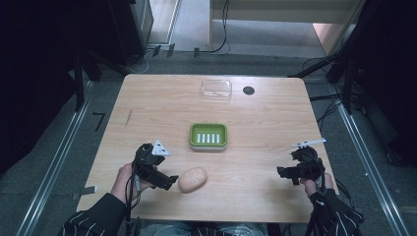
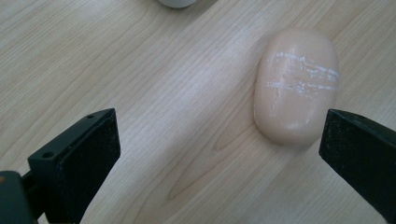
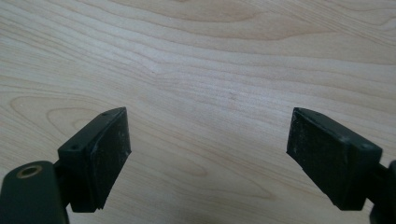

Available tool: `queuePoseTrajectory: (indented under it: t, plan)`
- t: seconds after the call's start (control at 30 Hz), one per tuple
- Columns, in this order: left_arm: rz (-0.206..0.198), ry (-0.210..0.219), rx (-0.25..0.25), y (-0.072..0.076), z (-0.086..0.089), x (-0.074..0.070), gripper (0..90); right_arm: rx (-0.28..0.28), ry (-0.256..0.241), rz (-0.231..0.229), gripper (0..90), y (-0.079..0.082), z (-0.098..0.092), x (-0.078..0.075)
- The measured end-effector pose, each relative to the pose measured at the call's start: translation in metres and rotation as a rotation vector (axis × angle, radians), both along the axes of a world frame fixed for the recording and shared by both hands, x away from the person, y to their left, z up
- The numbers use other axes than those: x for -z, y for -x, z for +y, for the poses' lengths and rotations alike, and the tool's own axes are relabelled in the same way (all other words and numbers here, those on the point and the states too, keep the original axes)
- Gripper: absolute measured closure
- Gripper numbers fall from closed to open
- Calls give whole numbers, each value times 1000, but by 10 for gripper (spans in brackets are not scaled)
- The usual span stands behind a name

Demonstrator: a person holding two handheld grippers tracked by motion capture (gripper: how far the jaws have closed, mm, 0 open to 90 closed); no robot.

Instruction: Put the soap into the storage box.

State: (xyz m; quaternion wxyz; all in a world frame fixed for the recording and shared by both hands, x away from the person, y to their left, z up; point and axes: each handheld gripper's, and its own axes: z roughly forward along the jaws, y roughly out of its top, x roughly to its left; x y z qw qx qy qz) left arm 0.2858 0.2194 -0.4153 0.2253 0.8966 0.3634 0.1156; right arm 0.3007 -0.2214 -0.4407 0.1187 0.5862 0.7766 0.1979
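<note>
1. The left gripper [image 1: 169, 183] sits low over the near left part of the wooden counter [image 1: 265, 123], its jaws spread wide with nothing between them
2. A pale peach bar of soap [image 1: 192, 180] lies flat on the counter just beside that gripper's tips; in the left gripper view the soap [image 2: 295, 84] shows white scuff lines and lies close to one jaw, apart from it
3. The right gripper [image 1: 281, 172] is well apart at the near right, jaws also wide open over bare wood
4. A green soap dish [image 1: 208, 136] stands mid-counter, beyond the soap
5. A clear plastic lid [image 1: 216, 89] rests near the far edge
</note>
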Motion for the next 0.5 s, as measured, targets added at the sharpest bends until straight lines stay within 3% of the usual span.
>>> queuePoseTrajectory:
  t: [0.5]
  plan:
    - [9,-8,39,-11,-8,4,0,-2,8,-2,141,0,1,0]
